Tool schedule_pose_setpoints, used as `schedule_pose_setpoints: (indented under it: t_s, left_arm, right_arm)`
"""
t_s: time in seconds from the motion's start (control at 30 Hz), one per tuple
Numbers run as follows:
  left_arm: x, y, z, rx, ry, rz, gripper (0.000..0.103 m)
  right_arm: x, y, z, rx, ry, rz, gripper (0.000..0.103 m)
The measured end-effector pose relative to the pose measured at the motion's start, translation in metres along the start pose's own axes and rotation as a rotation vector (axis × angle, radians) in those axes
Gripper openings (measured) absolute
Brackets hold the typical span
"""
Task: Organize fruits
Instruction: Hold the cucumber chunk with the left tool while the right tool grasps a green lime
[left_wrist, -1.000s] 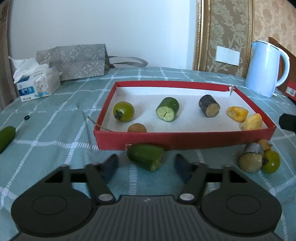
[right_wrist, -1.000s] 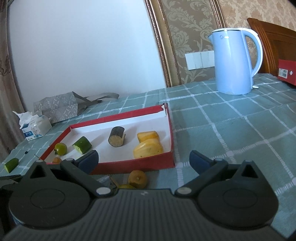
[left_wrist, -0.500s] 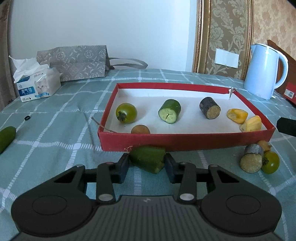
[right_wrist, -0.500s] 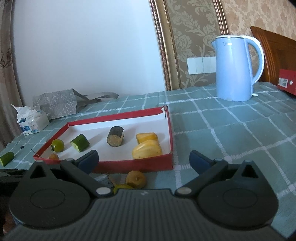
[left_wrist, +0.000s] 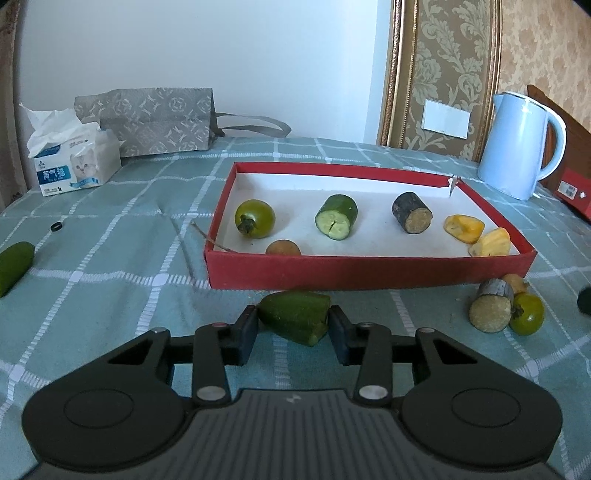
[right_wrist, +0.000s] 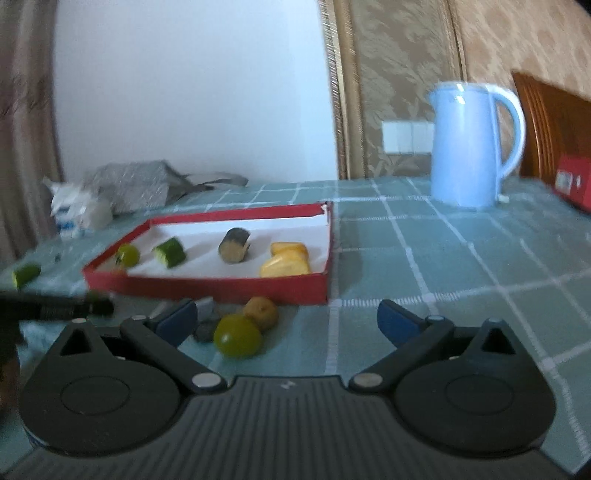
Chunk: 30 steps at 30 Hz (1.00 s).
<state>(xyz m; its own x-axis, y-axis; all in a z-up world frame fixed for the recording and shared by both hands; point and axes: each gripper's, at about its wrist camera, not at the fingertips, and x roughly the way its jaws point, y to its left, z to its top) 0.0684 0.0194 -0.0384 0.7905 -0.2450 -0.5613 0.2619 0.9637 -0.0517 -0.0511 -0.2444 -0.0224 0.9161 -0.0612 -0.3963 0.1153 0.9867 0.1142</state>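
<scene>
My left gripper (left_wrist: 292, 320) is shut on a green cucumber piece (left_wrist: 295, 316), just in front of the red tray (left_wrist: 369, 267). The tray holds a green tomato (left_wrist: 255, 218), a cucumber chunk (left_wrist: 337, 216), a dark sugarcane piece (left_wrist: 412, 213), yellow fruit pieces (left_wrist: 476, 236) and a small brown fruit (left_wrist: 283, 247). My right gripper (right_wrist: 286, 317) is open and empty. A green tomato (right_wrist: 238, 336) and a brown fruit (right_wrist: 261, 313) lie between its fingers, in front of the tray (right_wrist: 221, 286). The right view is blurred.
A sugarcane piece (left_wrist: 491, 311), a green tomato (left_wrist: 527, 314) and a brown fruit lie right of the tray. Another cucumber piece (left_wrist: 13, 266) lies at the far left. A blue kettle (left_wrist: 519, 146), a tissue pack (left_wrist: 72, 162) and a grey bag (left_wrist: 155, 120) stand at the back.
My left gripper closed on the cucumber piece and has lifted slightly. My right gripper moved forward and left, so the loose tomato and brown fruit now lie between its fingers.
</scene>
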Motion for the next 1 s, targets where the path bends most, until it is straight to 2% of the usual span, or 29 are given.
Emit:
schedule_pose_setpoints:
  t_s: [0.03, 0.1, 0.2, 0.47, 0.5, 0.53, 0.63, 0.7, 0.8, 1.0]
  left_arm:
    - [0.000, 0.000, 0.000, 0.003, 0.000, -0.001, 0.040]
    - [0.000, -0.001, -0.001, 0.005, 0.000, -0.004, 0.040]
    - [0.000, -0.001, -0.001, 0.004, 0.001, -0.006, 0.040]
    - [0.000, -0.002, -0.002, 0.008, 0.003, -0.002, 0.041]
    - [0.000, -0.002, -0.002, 0.008, 0.003, -0.003, 0.041]
    - [0.000, -0.002, -0.002, 0.008, 0.003, -0.003, 0.041]
    - [0.000, -0.002, -0.002, 0.010, 0.003, -0.002, 0.041]
    - [0.000, -0.002, -0.002, 0.008, 0.003, -0.003, 0.041]
    - [0.000, -0.002, -0.002, 0.006, 0.003, -0.003, 0.041]
    - [0.000, -0.002, -0.002, 0.009, 0.003, -0.002, 0.041]
  right_arm:
    - [-0.002, 0.006, -0.002, -0.045, -0.002, 0.001, 0.098]
    - [-0.002, 0.022, -0.006, -0.144, 0.005, 0.012, 0.083]
    - [0.005, 0.036, -0.010, -0.212, 0.037, 0.039, 0.073]
    - [0.020, 0.039, -0.006, -0.200, 0.069, 0.058, 0.067]
    - [0.024, 0.040, -0.006, -0.202, 0.082, 0.055, 0.058]
    - [0.027, 0.040, -0.006, -0.203, 0.092, 0.049, 0.053]
    - [0.037, 0.043, -0.005, -0.207, 0.127, 0.030, 0.050]
    - [0.043, 0.043, -0.005, -0.208, 0.158, 0.018, 0.038]
    - [0.049, 0.044, -0.005, -0.207, 0.190, 0.032, 0.035]
    - [0.050, 0.046, -0.005, -0.204, 0.188, 0.032, 0.034]
